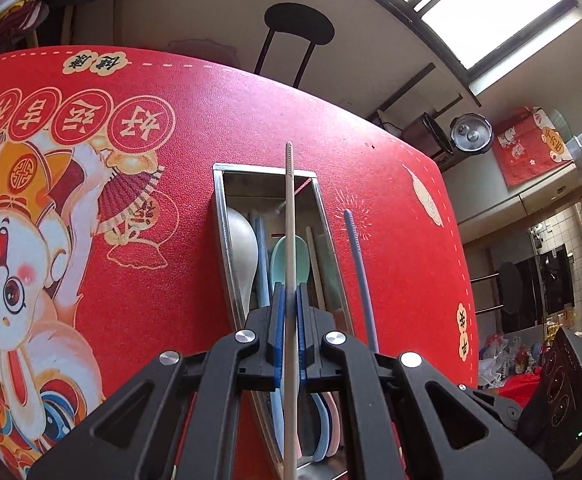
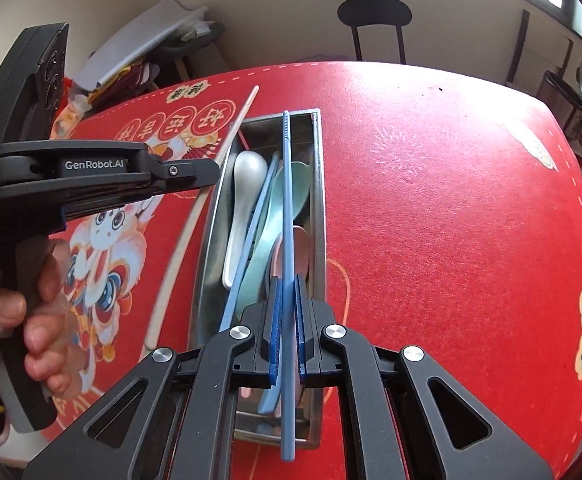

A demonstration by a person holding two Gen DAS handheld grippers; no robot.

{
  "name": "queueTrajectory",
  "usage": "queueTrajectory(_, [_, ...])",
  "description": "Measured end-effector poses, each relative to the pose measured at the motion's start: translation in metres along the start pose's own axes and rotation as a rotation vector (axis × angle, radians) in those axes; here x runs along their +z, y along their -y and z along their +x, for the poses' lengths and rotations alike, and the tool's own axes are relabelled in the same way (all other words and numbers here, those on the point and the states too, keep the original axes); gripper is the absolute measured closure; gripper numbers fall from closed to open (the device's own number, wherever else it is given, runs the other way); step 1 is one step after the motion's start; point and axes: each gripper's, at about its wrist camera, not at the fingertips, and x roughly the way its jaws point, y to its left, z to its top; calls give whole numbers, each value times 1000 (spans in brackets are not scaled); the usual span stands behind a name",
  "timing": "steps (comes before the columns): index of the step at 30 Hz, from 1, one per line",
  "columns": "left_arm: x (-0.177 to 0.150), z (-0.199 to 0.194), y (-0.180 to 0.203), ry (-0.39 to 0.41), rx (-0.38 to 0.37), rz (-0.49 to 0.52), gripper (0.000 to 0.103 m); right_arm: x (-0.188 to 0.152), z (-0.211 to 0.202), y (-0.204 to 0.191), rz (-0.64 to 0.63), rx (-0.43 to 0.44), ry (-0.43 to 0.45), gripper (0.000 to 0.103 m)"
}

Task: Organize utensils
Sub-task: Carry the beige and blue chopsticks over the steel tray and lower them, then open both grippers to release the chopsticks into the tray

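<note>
The red printed worktop [image 1: 391, 240] carries a long steel tray [image 2: 318, 184] holding a white spoon [image 2: 243, 196], a mint spoon [image 2: 295, 188] and other utensils. My left gripper [image 1: 289, 308] is clenched on a cream chopstick [image 1: 289, 216], held lengthwise above the tray. My right gripper [image 2: 288, 304] is clenched on a blue chopstick [image 2: 287, 184], also lengthwise above the tray.
</note>
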Motion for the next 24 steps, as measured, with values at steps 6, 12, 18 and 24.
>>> queueTrajectory(6, [5, 17, -11, -26, -6, -59, 98, 3, 15, 6, 41, -1, -24, 97])
queueTrajectory(12, [0, 26, -12, -54, -15, -74, 98, 4, 21, 5, 47, -7, -33, 97])
queueTrajectory(18, [-5, 31, -10, -81, -1, -55, 98, 2, 26, 5, 58, -10, -42, 97])
queueTrajectory(24, [-7, 29, -5, -88, 26, -9, 97, 4, 29, 7, 75, -9, -52, 96])
